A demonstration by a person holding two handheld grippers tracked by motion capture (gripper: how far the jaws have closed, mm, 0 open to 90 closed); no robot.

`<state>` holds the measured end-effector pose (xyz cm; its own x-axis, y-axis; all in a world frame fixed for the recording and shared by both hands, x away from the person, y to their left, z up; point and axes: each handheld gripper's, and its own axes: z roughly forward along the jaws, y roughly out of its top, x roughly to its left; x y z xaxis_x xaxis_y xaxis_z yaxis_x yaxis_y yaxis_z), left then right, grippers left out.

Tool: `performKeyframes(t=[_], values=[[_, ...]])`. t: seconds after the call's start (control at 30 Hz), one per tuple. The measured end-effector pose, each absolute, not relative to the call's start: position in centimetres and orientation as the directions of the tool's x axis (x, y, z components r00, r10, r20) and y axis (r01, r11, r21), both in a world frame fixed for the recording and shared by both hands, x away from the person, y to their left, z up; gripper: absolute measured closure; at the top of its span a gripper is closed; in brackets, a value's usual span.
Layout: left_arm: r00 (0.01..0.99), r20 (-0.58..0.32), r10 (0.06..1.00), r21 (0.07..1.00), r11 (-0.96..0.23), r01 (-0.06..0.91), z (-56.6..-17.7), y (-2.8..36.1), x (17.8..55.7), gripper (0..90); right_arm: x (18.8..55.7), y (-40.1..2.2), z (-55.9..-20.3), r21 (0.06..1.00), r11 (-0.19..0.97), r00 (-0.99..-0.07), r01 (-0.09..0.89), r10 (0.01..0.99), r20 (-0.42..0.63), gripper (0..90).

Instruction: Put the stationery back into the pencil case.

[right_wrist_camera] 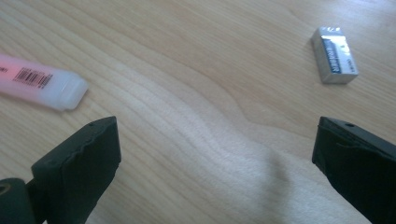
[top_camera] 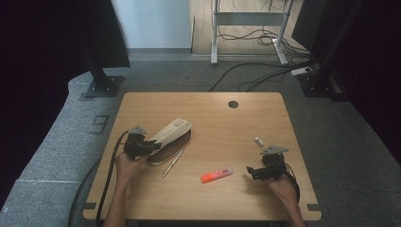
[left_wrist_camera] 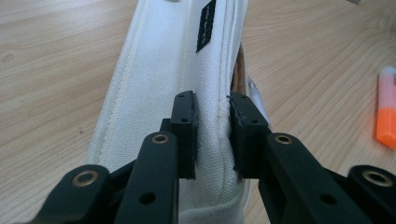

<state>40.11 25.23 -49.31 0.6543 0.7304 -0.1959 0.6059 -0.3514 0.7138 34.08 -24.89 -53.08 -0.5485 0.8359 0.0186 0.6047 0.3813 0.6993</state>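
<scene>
- The left gripper [top_camera: 150,145] has its jaws pinched tight on the top flap of a long cream cloth pencil case [top_camera: 169,138]. In the left gripper view, a fold of the cream cloth [left_wrist_camera: 212,135] sits squeezed between the two black pads, next to a stitched seam.
- I think the flap is held up like this so the case stays open and things can go in.
- The pencil case lies on the left half of the light wooden desk [top_camera: 227,127], slanting away from the person. Its near end is at the left gripper.
- Under the lifted flap you can see a dark brown inside. It is too dark to tell if anything is in there.
- A thin silver pen [top_camera: 173,162] lies on the desk just beside the open side of the case. It looks to be outside, but I cannot tell if its tip pokes in.
- An orange highlighter with a pale cap [top_camera: 216,175] lies flat near the middle of the desk, between the two grippers. It is not in the case.
- The right gripper [top_camera: 251,171] has its jaws wide open with nothing in them. It points toward the highlighter, so I guess that is the next thing to pick up.
- A small white eraser in a grey sleeve [right_wrist_camera: 335,54] lies on the desk near the right gripper, apart from everything else.
</scene>
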Motion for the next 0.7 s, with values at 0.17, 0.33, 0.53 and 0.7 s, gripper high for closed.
performKeyframes(t=[0.17,0.33,0.53,0.7], values=[[0.656,-0.198,0.729,0.714,-0.351,0.606,-49.3,25.3,40.1,73.3,34.7,-25.4,-52.8,0.700,0.375,-0.547,0.607,0.837,0.026,3.8],[0.656,-0.199,0.728,0.715,-0.350,0.606,-49.4,25.3,40.1,73.2,35.2,-25.7,-52.4,0.709,0.368,-0.544,0.601,0.839,0.026,5.8],[0.657,-0.198,0.727,0.714,-0.352,0.605,-49.4,25.3,40.1,73.1,36.0,-26.0,-52.0,0.727,0.333,-0.537,0.600,0.842,0.058,9.7],[0.659,-0.197,0.726,0.714,-0.354,0.604,-49.4,25.2,40.1,73.1,36.5,-26.3,-51.6,0.738,0.328,-0.537,0.590,0.842,0.054,13.0]])
